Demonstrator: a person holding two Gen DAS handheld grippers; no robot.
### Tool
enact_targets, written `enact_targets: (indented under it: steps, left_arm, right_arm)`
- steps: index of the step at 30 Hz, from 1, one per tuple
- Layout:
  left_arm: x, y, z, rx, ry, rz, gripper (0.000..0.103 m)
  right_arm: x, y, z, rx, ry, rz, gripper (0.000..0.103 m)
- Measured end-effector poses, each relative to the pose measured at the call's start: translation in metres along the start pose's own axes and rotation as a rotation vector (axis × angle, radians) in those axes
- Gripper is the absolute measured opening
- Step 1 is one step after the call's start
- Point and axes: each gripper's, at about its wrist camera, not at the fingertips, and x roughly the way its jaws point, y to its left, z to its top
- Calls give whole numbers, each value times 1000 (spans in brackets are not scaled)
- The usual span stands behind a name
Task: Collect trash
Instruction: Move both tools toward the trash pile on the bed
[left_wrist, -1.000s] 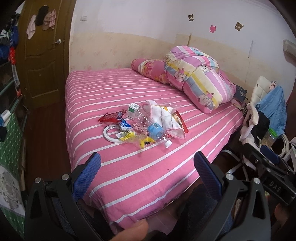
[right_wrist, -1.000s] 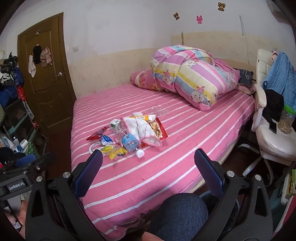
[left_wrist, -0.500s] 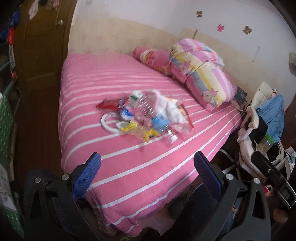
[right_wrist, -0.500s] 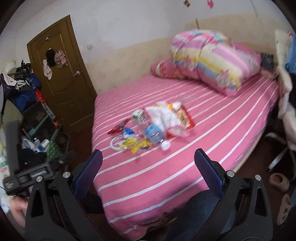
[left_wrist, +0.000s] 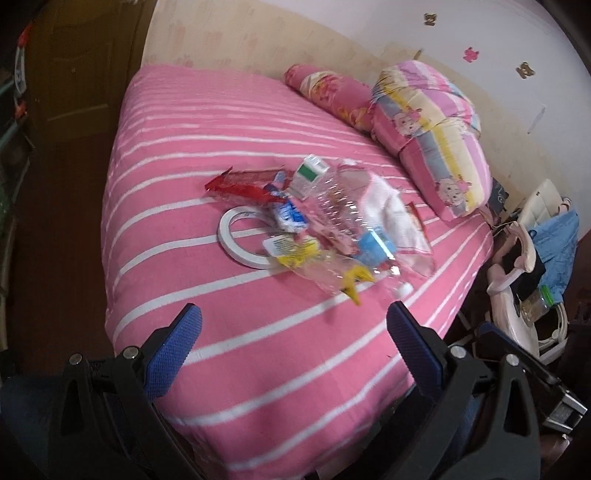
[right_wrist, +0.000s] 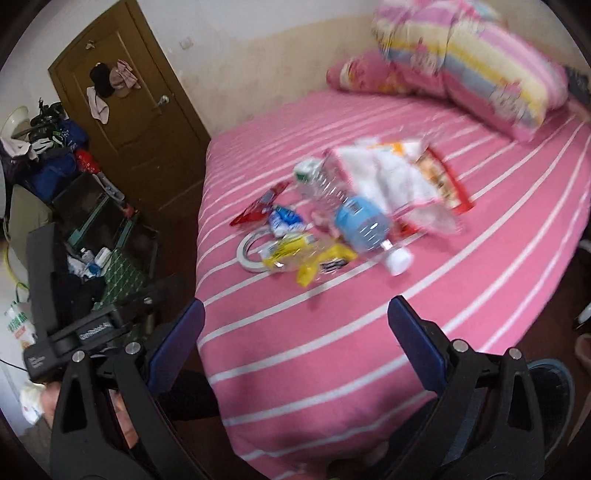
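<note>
A pile of trash lies mid-bed on the pink striped sheet (left_wrist: 192, 155): a clear plastic bottle (left_wrist: 343, 206) with a blue label (right_wrist: 364, 223) and white cap, a red wrapper (left_wrist: 240, 184), a white tape ring (left_wrist: 236, 236), yellow wrappers (right_wrist: 314, 258), a small green-and-white carton (left_wrist: 310, 173), and a white cloth over a snack bag (right_wrist: 391, 181). My left gripper (left_wrist: 293, 328) is open and empty above the bed's near edge, short of the pile. My right gripper (right_wrist: 295, 325) is open and empty, also short of the pile.
A folded striped quilt (left_wrist: 432, 133) and a pink pillow (left_wrist: 328, 92) sit at the bed's head. A brown door (right_wrist: 122, 92) and cluttered shelves (right_wrist: 74, 192) stand to the left. A chair with clothes (left_wrist: 535, 251) stands to the right of the bed.
Both grippers have moved forward and tilted down towards the bed, so the trash pile looks nearer and larger. Both stay open. The trash has not moved.
</note>
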Motion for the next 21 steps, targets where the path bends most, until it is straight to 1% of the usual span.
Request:
enact_targets:
  steps: [5, 9, 11, 15, 16, 17, 18, 19, 21]
  left_arm:
    - [38, 26, 20, -52, 49, -25, 97]
    - [68, 42, 39, -79, 78, -28, 97]
    - [87, 53, 47, -122, 113, -47, 97]
    - [124, 76, 54, -249, 212, -126, 95]
    - [134, 83, 53, -295, 244, -159, 92]
    - [142, 88, 53, -328, 271, -172, 89]
    - [145, 89, 52, -340, 280, -176, 84]
    - [150, 92, 53, -364, 288, -194, 81]
    - [156, 94, 55, -387, 299, -221, 80]
  right_arm:
    - [52, -13, 11, 122, 106, 62, 98]
    - [81, -21, 18, 202, 153, 87, 98]
    - [96, -26, 22, 242, 171, 91, 98]
    - [117, -36, 27, 309, 198, 112, 98]
    - [122, -37, 27, 322, 206, 117, 98]
    - [126, -39, 27, 333, 214, 118, 98]
    - [131, -41, 27, 345, 221, 119, 96]
    - [135, -44, 27, 357, 231, 123, 93]
    - [143, -49, 25, 384, 251, 133, 89]
